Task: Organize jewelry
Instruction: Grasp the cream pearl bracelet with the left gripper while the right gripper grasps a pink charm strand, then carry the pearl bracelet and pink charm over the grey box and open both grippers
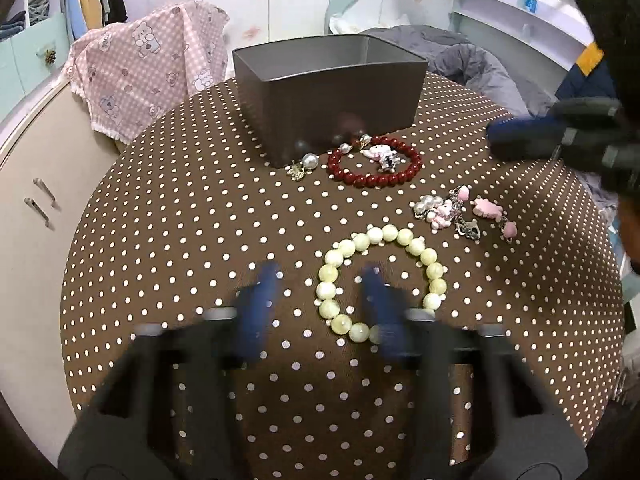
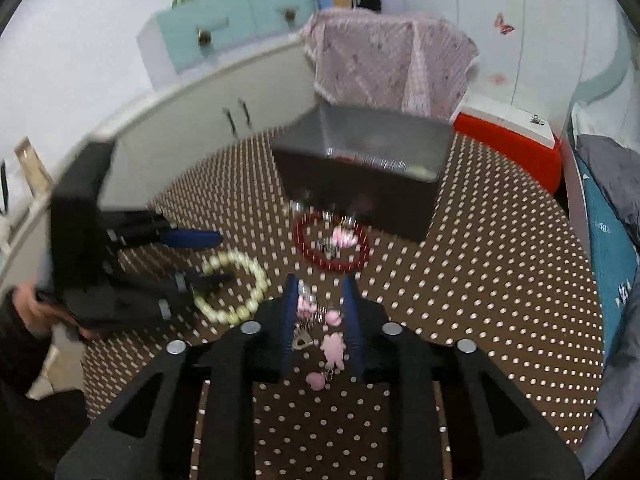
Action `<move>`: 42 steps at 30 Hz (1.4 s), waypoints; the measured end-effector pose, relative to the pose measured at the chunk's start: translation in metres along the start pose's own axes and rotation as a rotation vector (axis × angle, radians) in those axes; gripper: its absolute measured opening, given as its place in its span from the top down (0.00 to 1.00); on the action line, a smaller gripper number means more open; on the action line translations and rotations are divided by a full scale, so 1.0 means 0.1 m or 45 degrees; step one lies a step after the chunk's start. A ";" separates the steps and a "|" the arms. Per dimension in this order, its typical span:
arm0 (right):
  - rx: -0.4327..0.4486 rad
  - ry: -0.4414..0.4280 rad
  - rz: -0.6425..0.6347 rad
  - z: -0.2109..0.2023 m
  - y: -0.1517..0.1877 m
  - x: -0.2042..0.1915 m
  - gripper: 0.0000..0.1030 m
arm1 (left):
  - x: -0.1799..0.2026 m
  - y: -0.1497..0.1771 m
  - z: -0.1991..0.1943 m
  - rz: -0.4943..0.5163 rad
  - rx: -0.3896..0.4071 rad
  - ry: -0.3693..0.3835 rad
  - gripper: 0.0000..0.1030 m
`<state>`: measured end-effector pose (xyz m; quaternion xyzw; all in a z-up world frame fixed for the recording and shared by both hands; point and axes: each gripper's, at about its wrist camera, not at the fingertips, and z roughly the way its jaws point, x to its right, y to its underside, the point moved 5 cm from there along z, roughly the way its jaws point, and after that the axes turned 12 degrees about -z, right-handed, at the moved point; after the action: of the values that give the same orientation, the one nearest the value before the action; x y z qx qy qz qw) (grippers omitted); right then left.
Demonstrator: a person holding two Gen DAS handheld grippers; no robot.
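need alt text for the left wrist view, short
The open left claw hovers over a pale green bead bracelet on a brown polka-dot table. Beyond lie pink charms, a red bead bracelet and a grey metal box.

1. The left wrist view looks from the near edge of the dotted table, forward and down, toward the grey box at the far edge.
2. The right wrist view sits low and close over the table's right side, facing the same box.
3. Both views share the table middle and the box.
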<state>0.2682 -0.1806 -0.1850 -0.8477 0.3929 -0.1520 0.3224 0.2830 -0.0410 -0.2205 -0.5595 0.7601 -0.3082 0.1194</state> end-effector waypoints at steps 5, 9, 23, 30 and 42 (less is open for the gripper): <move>-0.084 -0.010 -0.106 0.26 0.08 -0.15 0.63 | -0.09 -0.02 -0.07 -0.048 -0.011 0.043 0.91; -0.152 0.093 -0.226 0.40 0.14 -0.24 0.80 | -0.12 -0.03 -0.14 -0.054 0.013 0.055 0.91; 0.062 0.031 -0.118 -0.22 -0.05 -0.06 1.00 | 0.09 -0.41 -0.61 -0.005 0.190 0.098 0.91; 0.189 0.007 -0.094 -0.51 -0.37 0.03 1.00 | 0.14 -0.57 -0.81 0.009 0.248 0.136 0.91; 0.346 0.075 -0.088 -0.79 -1.13 0.44 1.00 | 0.31 -1.39 -0.98 0.028 0.399 0.206 0.91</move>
<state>0.3201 -0.1933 -0.0502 -0.8045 0.3485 -0.2395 0.4171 0.3290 -0.0623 -0.0553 -0.4990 0.7159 -0.4657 0.1471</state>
